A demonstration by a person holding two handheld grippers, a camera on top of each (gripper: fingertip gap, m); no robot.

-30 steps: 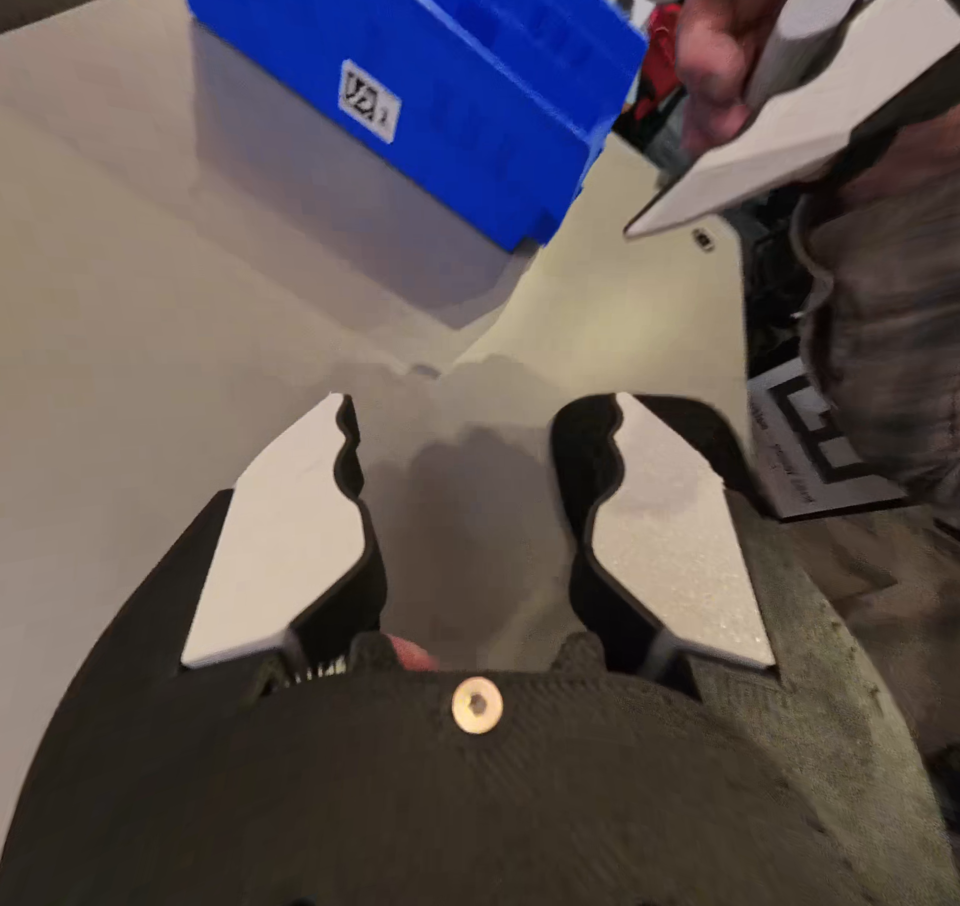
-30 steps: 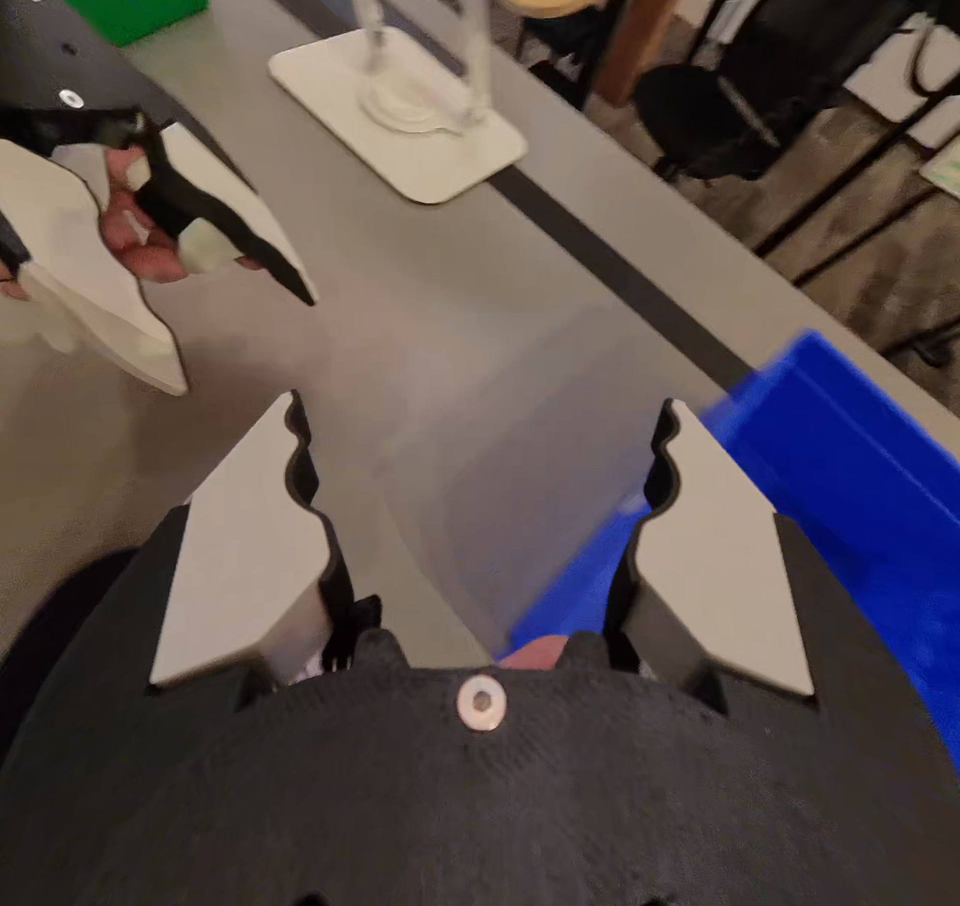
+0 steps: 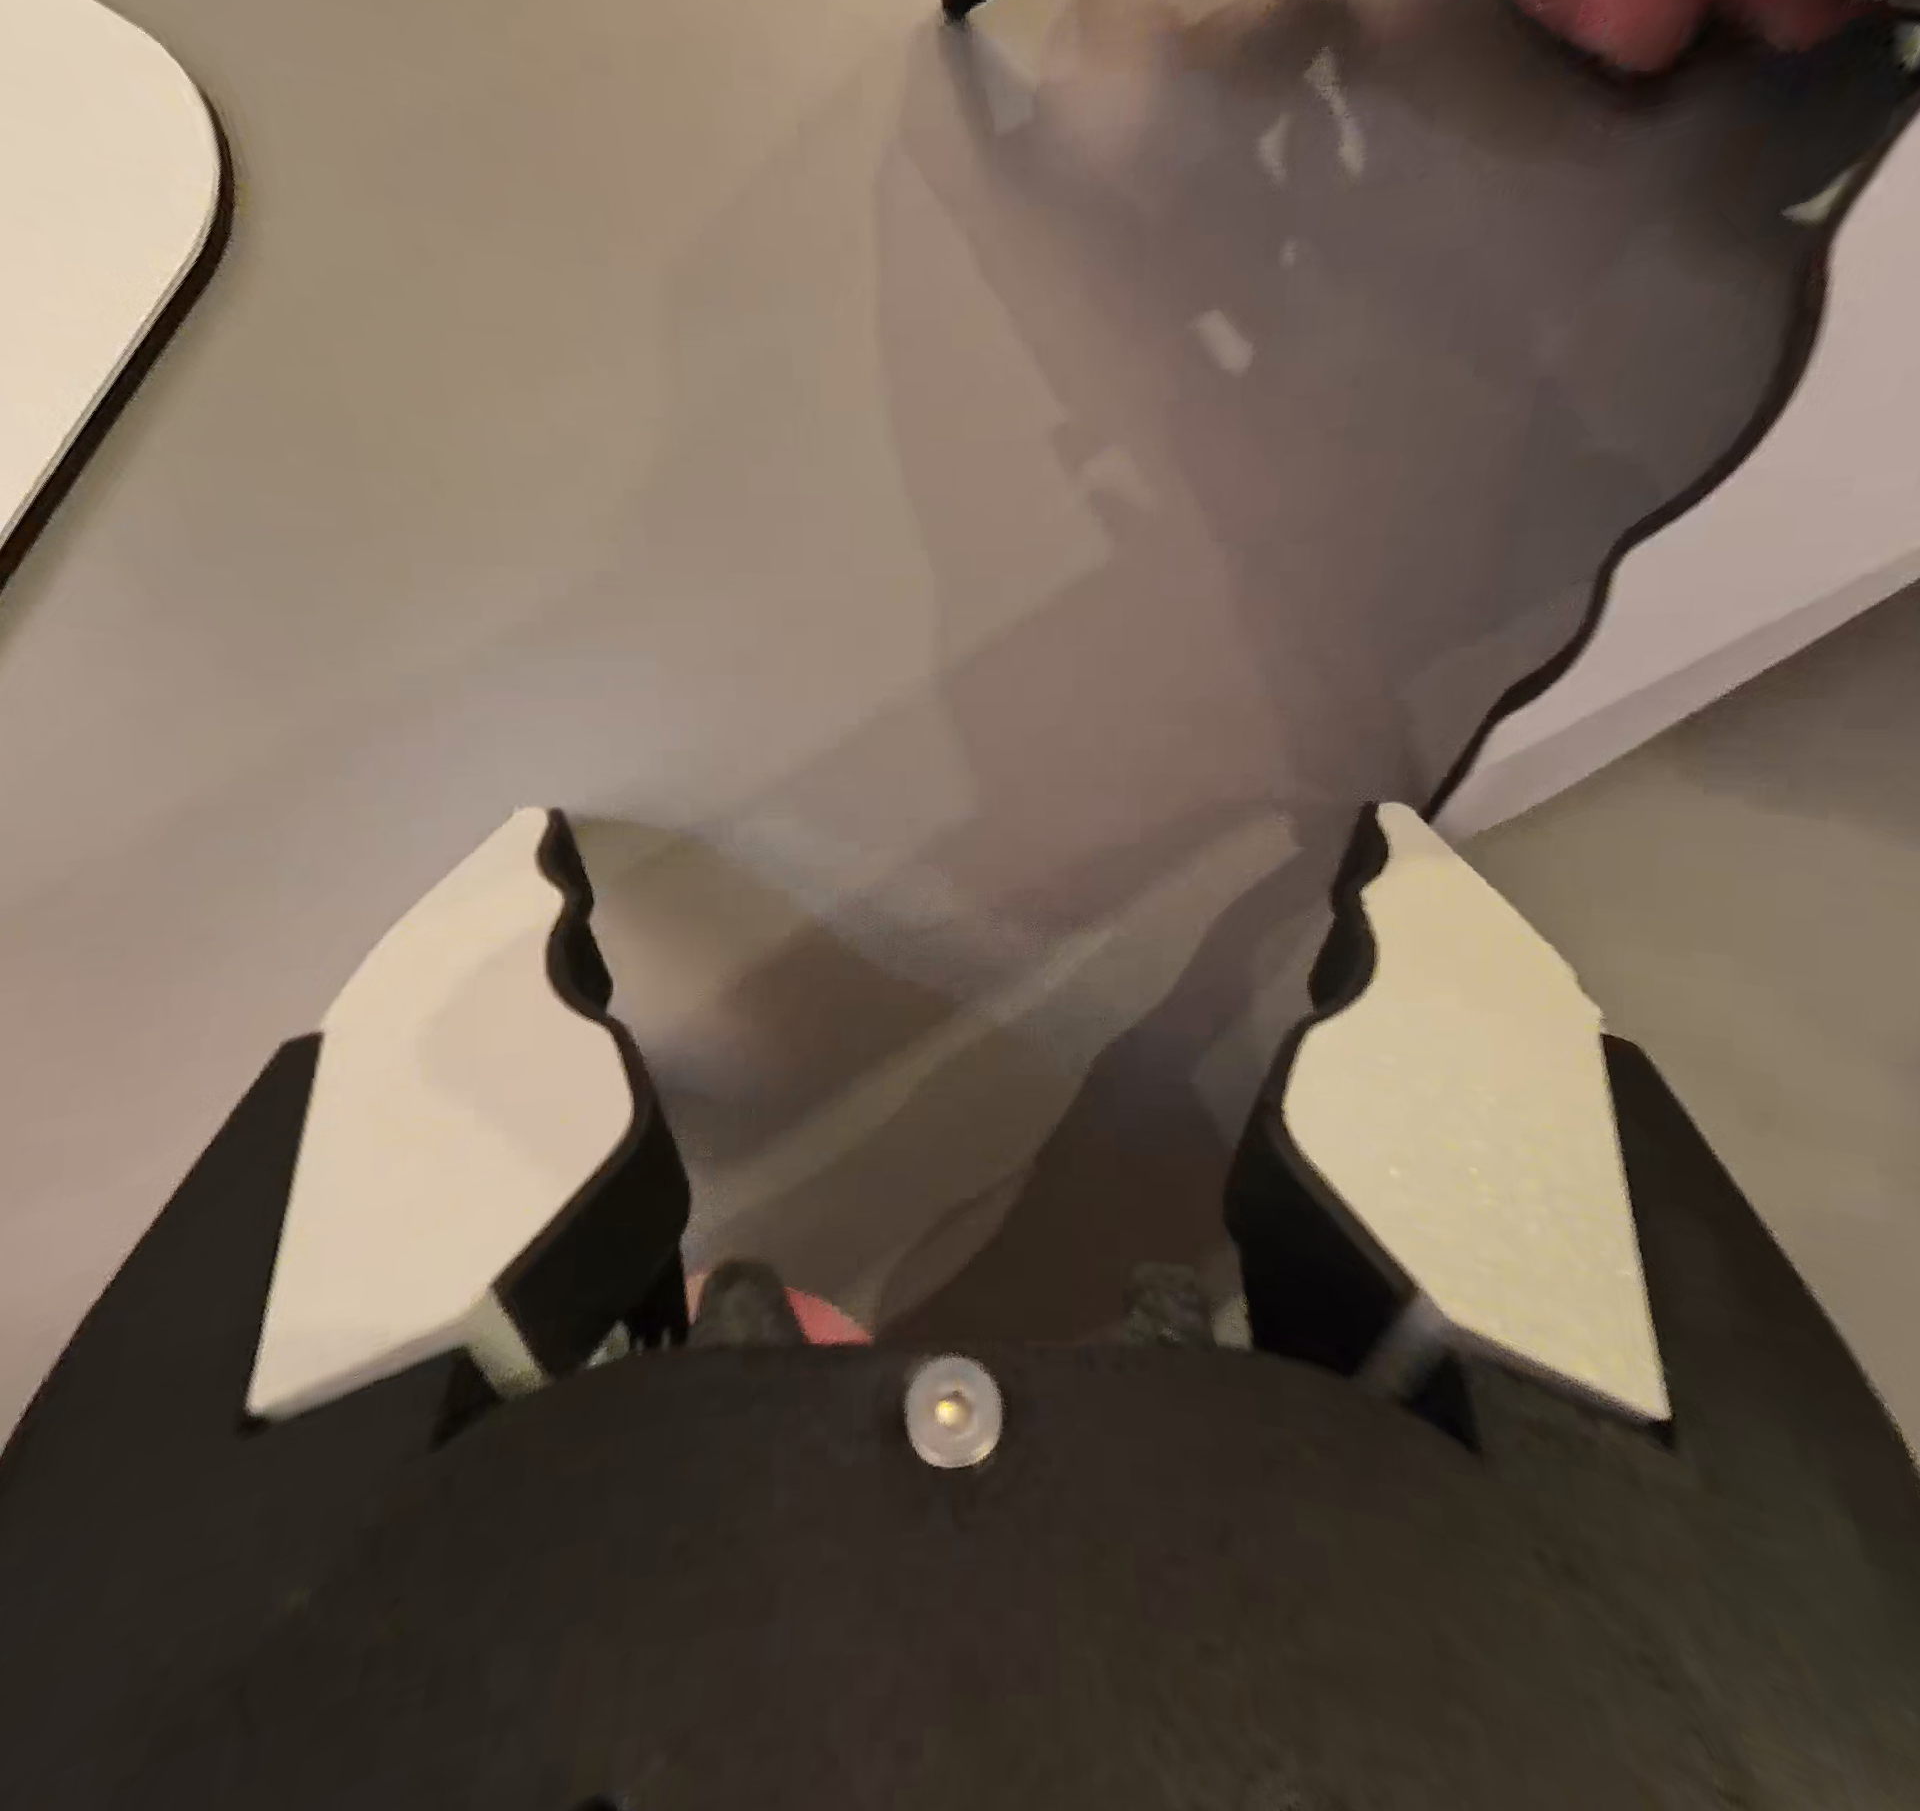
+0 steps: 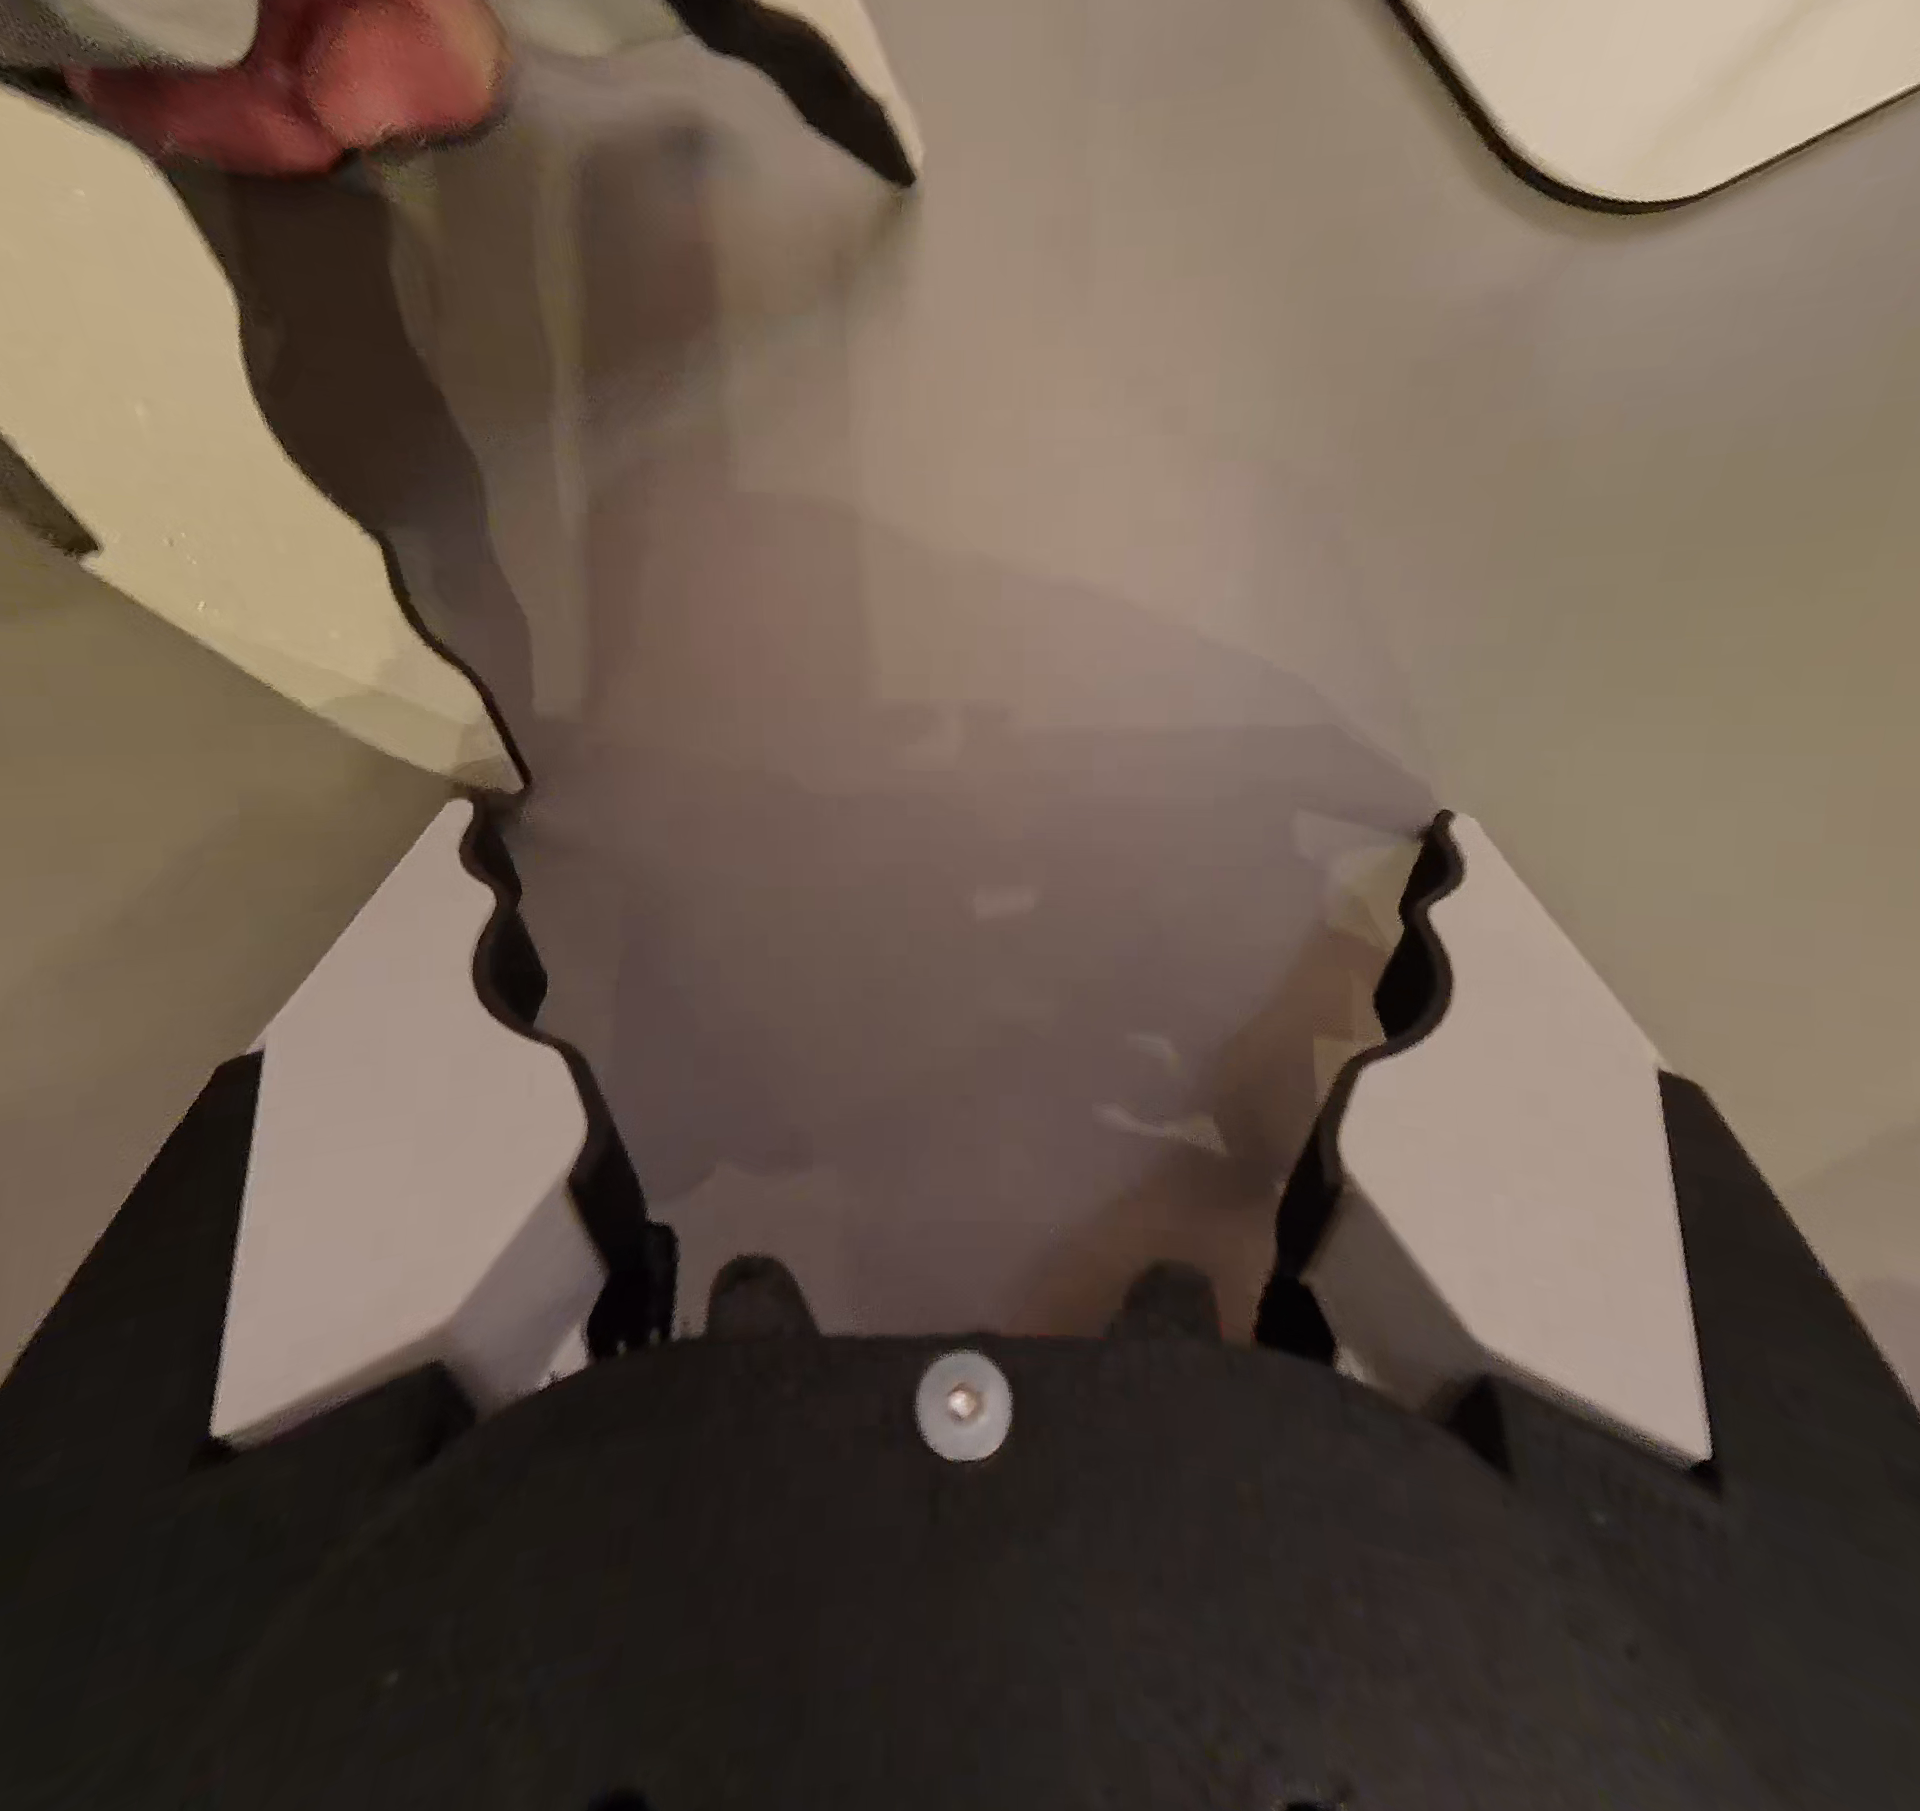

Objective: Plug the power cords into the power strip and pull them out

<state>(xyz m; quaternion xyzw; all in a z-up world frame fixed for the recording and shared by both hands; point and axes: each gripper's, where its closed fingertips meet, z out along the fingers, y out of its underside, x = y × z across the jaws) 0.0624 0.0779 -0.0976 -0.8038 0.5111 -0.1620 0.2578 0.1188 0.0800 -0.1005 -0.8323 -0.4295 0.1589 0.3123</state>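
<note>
Jaws wide on left gripper (image 3: 961, 826), nothing between, aimed down at grey table (image 3: 520, 514). Same on right gripper (image 4: 961, 826): spread wide, empty. Fingertips nearly meeting, each gripper facing the other. Beyond, a hand (image 4: 312, 88) on the left gripper's handle. Farther, white base plate (image 4: 1662, 26). Power strip and cords out of view.

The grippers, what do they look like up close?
Both look alike. The left gripper and the right gripper each have a black textured body with a silver screw in the middle. Their jaws are flat white plates with wavy black inner edges.
</note>
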